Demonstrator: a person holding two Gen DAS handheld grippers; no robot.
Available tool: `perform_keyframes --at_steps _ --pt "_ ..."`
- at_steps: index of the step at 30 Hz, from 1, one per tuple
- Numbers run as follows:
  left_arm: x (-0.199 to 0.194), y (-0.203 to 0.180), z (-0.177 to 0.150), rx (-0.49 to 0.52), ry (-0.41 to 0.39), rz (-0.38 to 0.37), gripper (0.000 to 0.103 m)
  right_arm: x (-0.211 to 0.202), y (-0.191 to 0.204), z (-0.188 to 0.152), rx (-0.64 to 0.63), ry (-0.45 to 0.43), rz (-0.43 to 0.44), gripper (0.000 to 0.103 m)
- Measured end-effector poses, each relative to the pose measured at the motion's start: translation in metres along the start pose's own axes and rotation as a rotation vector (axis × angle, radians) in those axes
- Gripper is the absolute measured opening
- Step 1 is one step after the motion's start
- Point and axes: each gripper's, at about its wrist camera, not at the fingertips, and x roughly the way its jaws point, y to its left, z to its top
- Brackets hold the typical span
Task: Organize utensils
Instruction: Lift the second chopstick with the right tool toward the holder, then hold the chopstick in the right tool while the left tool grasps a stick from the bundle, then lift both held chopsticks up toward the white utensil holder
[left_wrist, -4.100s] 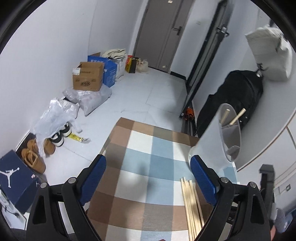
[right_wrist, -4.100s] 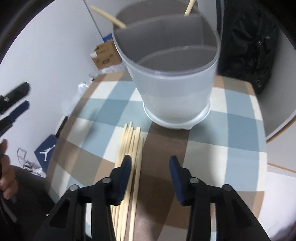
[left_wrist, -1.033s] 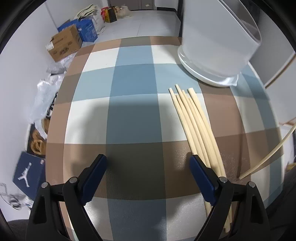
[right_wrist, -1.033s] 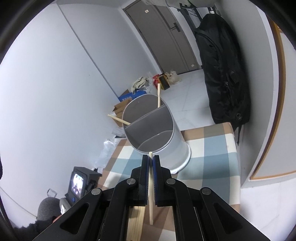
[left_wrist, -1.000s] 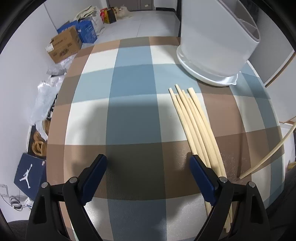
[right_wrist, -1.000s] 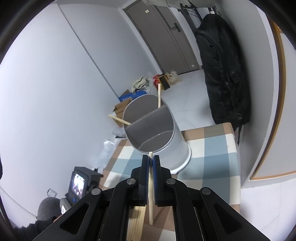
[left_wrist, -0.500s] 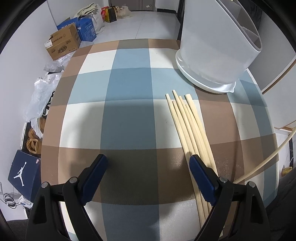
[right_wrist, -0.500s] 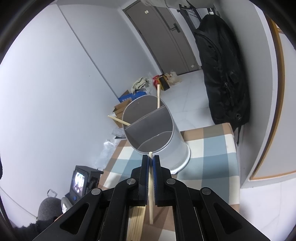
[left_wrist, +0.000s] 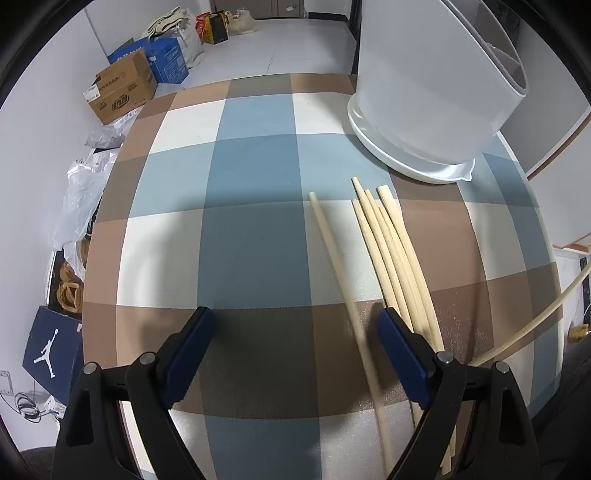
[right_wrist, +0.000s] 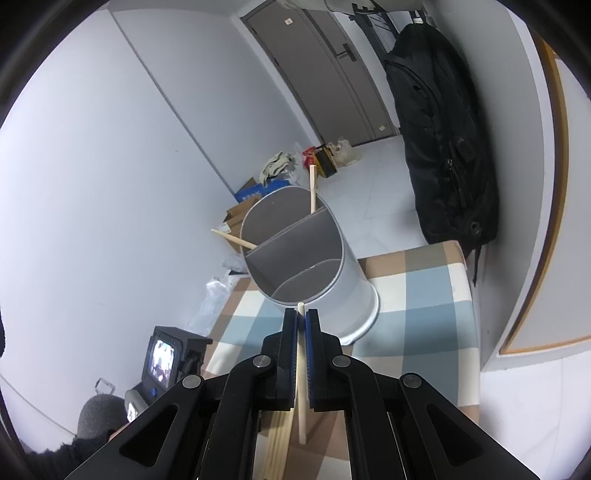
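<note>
Several pale wooden chopsticks (left_wrist: 393, 258) lie in a bundle on the checked tablecloth (left_wrist: 240, 258). One single chopstick (left_wrist: 334, 258) lies apart on their left and runs between the jaws of my left gripper (left_wrist: 295, 332), close to the right finger. That gripper is open, points steeply down and holds nothing. The white divided utensil holder (left_wrist: 424, 92) stands at the far right of the table. My right gripper (right_wrist: 301, 312) hovers above the table, shut on a chopstick (right_wrist: 302, 406) that hangs down through its pads, just before the holder (right_wrist: 332, 291). Two chopsticks (right_wrist: 313, 188) stand in its rear compartment.
The right gripper's chopstick (left_wrist: 535, 321) arcs in at the left wrist view's right edge. Cardboard boxes (left_wrist: 122, 92), plastic bags and a shoebox (left_wrist: 51, 350) sit on the floor left of the table. A black bag (right_wrist: 443, 140) hangs by the wall behind the table.
In the left wrist view one chopstick has come away from the bundle and now lies to its left. The right gripper keeps still with its chopstick.
</note>
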Motion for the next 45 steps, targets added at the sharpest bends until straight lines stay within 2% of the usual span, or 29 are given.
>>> perform_keyframes --at_steps 9,12,15,17,18,20,22,24,29,39,42,45 --pt "0.006 -0.001 0.021 0.000 -0.005 0.005 0.083 0.000 0.003 0.000 -0.003 0.000 0.009 0.003" --pt "0.008 -0.003 0.029 -0.018 -0.013 0.004 0.078 0.000 0.002 -0.001 -0.007 -0.002 0.003 0.003" --pt "0.008 -0.004 0.033 -0.015 0.001 0.002 0.067 0.002 0.000 0.001 -0.001 -0.001 -0.002 0.003" --pt "0.006 -0.006 0.033 -0.004 0.009 -0.003 0.049 0.002 -0.002 0.002 0.006 -0.001 -0.005 0.003" --pt "0.005 -0.007 0.034 0.002 0.012 -0.005 0.043 0.003 -0.003 0.003 0.010 0.001 -0.006 0.003" --pt "0.004 -0.011 0.036 0.010 0.022 -0.024 0.014 0.004 -0.004 0.003 0.013 0.003 -0.010 0.003" --pt "0.005 -0.012 0.039 0.003 0.036 -0.045 0.004 0.004 -0.005 0.004 0.017 0.002 -0.012 0.003" --pt "0.006 -0.008 0.041 -0.028 0.031 -0.091 0.002 0.005 -0.005 0.004 0.016 0.000 -0.017 0.003" --pt "-0.003 0.002 0.039 -0.090 -0.013 -0.148 0.001 0.001 -0.005 0.003 0.010 -0.012 -0.030 0.003" --pt "-0.084 0.003 0.009 -0.090 -0.312 -0.155 0.001 -0.003 0.006 -0.001 -0.026 -0.036 -0.040 0.003" --pt "-0.099 0.002 0.001 -0.089 -0.364 -0.166 0.001 -0.005 0.009 -0.003 -0.037 -0.045 -0.041 0.003" --pt "-0.098 0.004 0.010 -0.083 -0.382 -0.163 0.001 -0.007 0.013 -0.005 -0.044 -0.054 -0.046 0.003"
